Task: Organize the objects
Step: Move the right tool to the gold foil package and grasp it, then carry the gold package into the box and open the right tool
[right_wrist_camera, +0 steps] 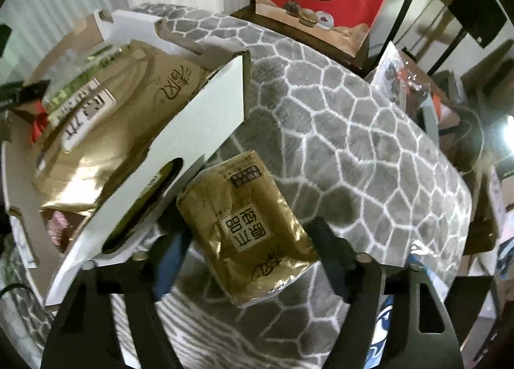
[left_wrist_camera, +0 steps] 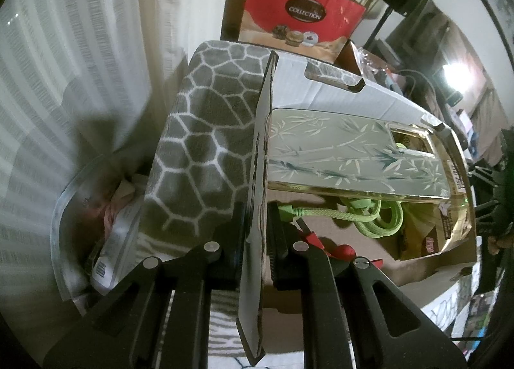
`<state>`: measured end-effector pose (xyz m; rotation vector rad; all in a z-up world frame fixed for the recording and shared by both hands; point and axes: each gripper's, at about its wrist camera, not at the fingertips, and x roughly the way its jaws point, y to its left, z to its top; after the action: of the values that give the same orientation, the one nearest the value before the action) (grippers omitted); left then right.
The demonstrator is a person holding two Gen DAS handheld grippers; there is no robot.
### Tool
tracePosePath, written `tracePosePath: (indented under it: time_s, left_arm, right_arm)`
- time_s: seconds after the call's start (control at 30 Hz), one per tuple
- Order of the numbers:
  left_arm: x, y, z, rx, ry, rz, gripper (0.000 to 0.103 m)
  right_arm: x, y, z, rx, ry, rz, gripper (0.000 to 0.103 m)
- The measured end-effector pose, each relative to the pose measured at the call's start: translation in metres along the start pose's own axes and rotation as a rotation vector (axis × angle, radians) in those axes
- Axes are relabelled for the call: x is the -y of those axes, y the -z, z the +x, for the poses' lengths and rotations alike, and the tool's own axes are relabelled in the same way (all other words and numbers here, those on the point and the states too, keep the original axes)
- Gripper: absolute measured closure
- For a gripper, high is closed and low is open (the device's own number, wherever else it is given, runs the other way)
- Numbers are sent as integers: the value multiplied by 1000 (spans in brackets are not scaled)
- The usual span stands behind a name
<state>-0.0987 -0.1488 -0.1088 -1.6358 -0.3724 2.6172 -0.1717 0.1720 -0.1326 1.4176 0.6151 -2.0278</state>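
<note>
Black fingers (left_wrist_camera: 236, 240) of the left gripper (left_wrist_camera: 255, 240) are clenched on the edge of a white cardboard box (left_wrist_camera: 337, 92); its wall stands as a thin sheet between the two pads, and both pads press on it. So the left hand holds the box steady on the grey patterned blanket (left_wrist_camera: 199, 131).

On the other side, the right gripper (right_wrist_camera: 247, 259) hangs over a gold foil packet (right_wrist_camera: 244, 224) that lies flat on the blanket, just beside the outer wall of the box. Its jaws stand wide apart, one on each side of the packet, and neither pad touches it; the packet is between them but not grasped.

Inside the box I see several things already put away: a phone case with a bamboo print (left_wrist_camera: 353, 153), a green braided cable (left_wrist_camera: 369, 211) under it, a larger gold bag (right_wrist_camera: 122, 118), and something red low in the box that I cannot identify.

My judgement is that the task is well advanced but not finished. At least this one packet is outside and has to be closed on, lifted over the wall and placed in. Other clutter at the right edge of the bed is too unclear to say if it belongs to the task.
</note>
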Motion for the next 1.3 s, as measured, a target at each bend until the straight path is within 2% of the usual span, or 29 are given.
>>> tracePosePath:
  time_s: [0.07, 0.2, 0.4, 0.53, 0.7, 0.87, 1.07, 1.3]
  left_arm:
    - [0, 0, 0, 0, 1, -3, 91]
    - [0, 0, 0, 1, -1, -1, 92]
    - [1, 1, 1, 1, -3, 0, 92]
    - [1, -1, 0, 2, -7, -3, 92]
    - [2, -1, 0, 2, -4, -4, 92]
    - [2, -2, 0, 1, -3, -4, 92]
    - [1, -1, 0, 4, -9, -2, 92]
    - [3, 0, 1, 4, -15, -4, 92]
  right_arm:
    - [-1, 3, -3, 6, 3, -3, 36]
    - [3, 7, -16, 16, 1, 35, 39]
    - [1, -2, -62, 97, -18, 78, 41]
    - [-18, -14, -92, 150, 4, 36, 51]
    - [-37, -30, -95, 115, 92, 1, 52]
    - [-22, -27, -95, 104, 100, 52, 54]
    - [-7, -17, -118, 146, 67, 113, 54]
    - [-38, -32, -145, 234, -33, 66, 53]
